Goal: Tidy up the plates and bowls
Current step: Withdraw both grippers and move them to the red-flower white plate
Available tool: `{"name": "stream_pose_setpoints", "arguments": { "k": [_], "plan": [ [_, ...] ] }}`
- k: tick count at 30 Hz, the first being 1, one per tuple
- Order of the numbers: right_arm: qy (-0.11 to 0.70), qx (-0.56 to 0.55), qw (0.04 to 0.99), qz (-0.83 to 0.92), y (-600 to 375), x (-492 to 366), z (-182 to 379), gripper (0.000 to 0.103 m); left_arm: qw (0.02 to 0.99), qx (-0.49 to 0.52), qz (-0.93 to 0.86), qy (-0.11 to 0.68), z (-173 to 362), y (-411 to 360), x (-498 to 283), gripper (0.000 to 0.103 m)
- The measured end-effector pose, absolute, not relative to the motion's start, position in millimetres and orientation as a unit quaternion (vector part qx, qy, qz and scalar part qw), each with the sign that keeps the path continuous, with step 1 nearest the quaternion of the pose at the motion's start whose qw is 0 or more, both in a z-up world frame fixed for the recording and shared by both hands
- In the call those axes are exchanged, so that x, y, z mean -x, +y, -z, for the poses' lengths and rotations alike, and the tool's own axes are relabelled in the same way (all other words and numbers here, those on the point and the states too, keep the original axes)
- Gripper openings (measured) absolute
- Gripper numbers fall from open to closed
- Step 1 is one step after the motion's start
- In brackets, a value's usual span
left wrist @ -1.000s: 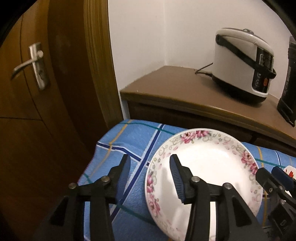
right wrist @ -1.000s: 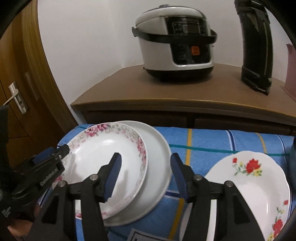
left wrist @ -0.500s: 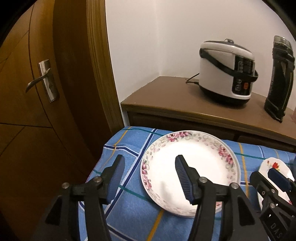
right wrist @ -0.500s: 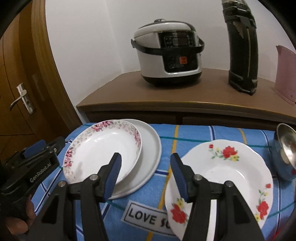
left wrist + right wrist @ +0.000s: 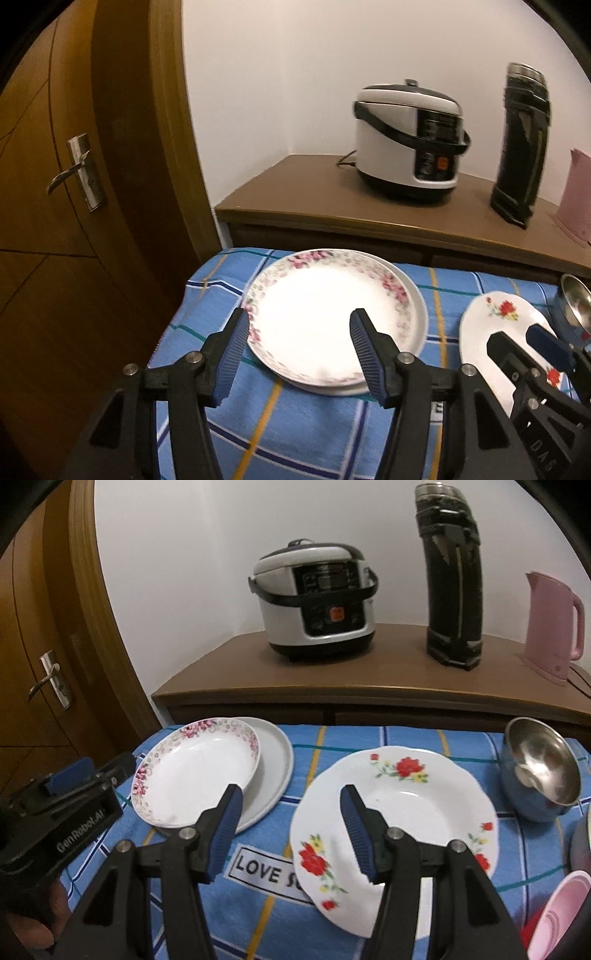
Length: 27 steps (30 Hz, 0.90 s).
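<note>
A pink-flowered plate (image 5: 325, 314) (image 5: 195, 771) rests on a plain white plate (image 5: 419, 314) (image 5: 275, 760) at the left of the blue checked tablecloth (image 5: 266, 919). My left gripper (image 5: 299, 354) hangs open above that plate's near rim, its pads touching nothing. A red-flowered plate (image 5: 402, 805) (image 5: 495, 321) lies to the right. Over its left edge hovers my right gripper (image 5: 291, 830), open and empty. A steel bowl (image 5: 539, 771) stands at the far right. A pink bowl (image 5: 557, 919) peeks in at the lower right corner.
Behind the table a brown cabinet (image 5: 369, 679) carries a rice cooker (image 5: 314, 602), a tall black flask (image 5: 454, 583) and a pink kettle (image 5: 550, 627). A wooden door (image 5: 55, 221) with a metal handle stands left of the table's edge.
Both grippers have drawn back and upward from the plates, so more of the table shows. The left jaws have widened. The plates have not moved.
</note>
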State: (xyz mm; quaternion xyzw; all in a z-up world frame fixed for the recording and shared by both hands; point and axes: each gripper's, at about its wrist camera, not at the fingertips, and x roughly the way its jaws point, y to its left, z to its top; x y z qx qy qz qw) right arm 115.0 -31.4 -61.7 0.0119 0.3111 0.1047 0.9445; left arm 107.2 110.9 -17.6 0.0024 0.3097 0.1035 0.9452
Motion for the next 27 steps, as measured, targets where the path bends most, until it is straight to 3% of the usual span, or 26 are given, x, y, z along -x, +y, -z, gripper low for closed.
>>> {"name": "stream_pose_setpoints", "arguments": {
  "k": [27],
  "plan": [
    [0.308,-0.052,0.949,-0.026,-129,-38,58,0.057,0.936,-0.014,-0.007,0.351,36,30,-62,0.060]
  ]
}}
